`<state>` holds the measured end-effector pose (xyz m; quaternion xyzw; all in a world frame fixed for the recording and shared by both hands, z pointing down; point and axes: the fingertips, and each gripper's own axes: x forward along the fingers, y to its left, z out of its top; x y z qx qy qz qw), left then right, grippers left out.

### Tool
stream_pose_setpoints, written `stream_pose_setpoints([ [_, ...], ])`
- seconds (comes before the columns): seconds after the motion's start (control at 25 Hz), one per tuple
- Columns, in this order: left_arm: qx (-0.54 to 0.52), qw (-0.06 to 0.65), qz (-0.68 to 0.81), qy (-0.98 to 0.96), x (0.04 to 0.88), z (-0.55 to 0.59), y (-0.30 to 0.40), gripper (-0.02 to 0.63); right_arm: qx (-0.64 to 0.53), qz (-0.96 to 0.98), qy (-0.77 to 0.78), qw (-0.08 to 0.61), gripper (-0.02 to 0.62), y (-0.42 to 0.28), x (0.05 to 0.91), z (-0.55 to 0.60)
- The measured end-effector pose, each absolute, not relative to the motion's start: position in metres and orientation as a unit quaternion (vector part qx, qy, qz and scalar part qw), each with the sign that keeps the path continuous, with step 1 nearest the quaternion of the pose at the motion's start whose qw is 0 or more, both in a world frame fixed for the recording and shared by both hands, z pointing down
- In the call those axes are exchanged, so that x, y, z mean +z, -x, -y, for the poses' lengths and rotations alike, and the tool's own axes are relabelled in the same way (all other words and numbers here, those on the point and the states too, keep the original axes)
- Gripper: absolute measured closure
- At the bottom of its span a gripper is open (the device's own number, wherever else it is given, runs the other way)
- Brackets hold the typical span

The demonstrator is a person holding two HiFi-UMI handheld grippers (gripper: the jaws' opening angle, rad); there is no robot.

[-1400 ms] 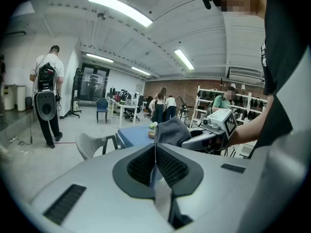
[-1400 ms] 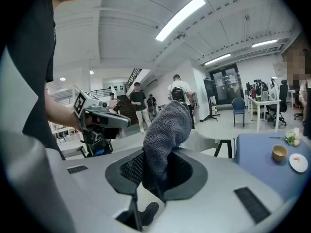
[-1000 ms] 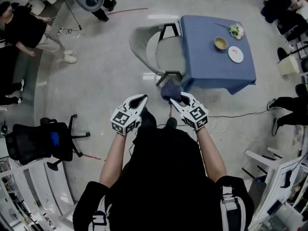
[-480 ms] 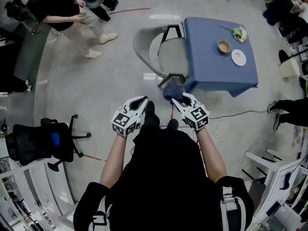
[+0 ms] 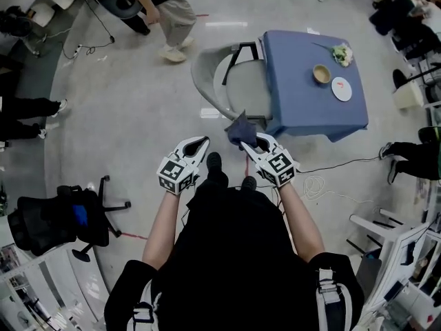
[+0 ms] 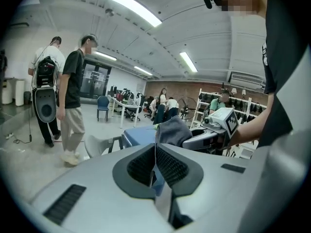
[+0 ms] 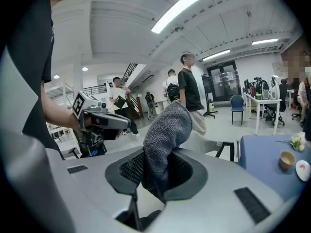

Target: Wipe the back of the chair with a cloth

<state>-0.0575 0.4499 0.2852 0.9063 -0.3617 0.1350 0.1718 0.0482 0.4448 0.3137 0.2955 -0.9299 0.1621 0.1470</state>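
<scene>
At the far left of the head view, a black office chair (image 5: 58, 216) is seen on the floor. The left gripper (image 5: 198, 145) is held out in front of the person. Its jaws are pressed together along a thin line, and nothing is held between them. Just to its right, the right gripper (image 5: 250, 144) is held level with it. Its jaws are clamped on a dark grey cloth (image 5: 240, 128), with the lower end pinched between the ribbed pads and the rest bunched upward above them. The cloth is held in the air, apart from the grey shell chair (image 5: 204, 74), which stands beyond it with its seat tucked against a blue-covered tabletop (image 5: 303, 98). On that tabletop a bowl (image 5: 321, 73), a white plate (image 5: 341, 88) and a small bunch of flowers (image 5: 340, 52) are set.
</scene>
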Motion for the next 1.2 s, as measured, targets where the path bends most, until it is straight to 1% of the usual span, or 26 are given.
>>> stream_pose_setpoints([
  [0.48, 0.137, 0.158, 0.308, -0.928, 0.283, -0.35, 0.124, 0.581, 0.158, 0.91, -0.351, 0.155, 0.485, 0.016, 0.317, -0.368],
  [0.68, 0.143, 0.154, 0.288, -0.934, 0.288, -0.33, 0.151, 0.581, 0.165, 0.903, -0.367, 0.151, 0.485, 0.047, 0.32, -0.353],
  [0.84, 0.142, 0.157, 0.286, -0.935, 0.295, -0.32, 0.176, 0.581, 0.159, 0.903, -0.366, 0.162, 0.485, 0.074, 0.326, -0.347],
  [1.2, 0.144, 0.178, 0.302, -0.926, 0.309, -0.296, 0.185, 0.581, 0.16, 0.907, -0.339, 0.193, 0.483, 0.082, 0.35, -0.322],
])
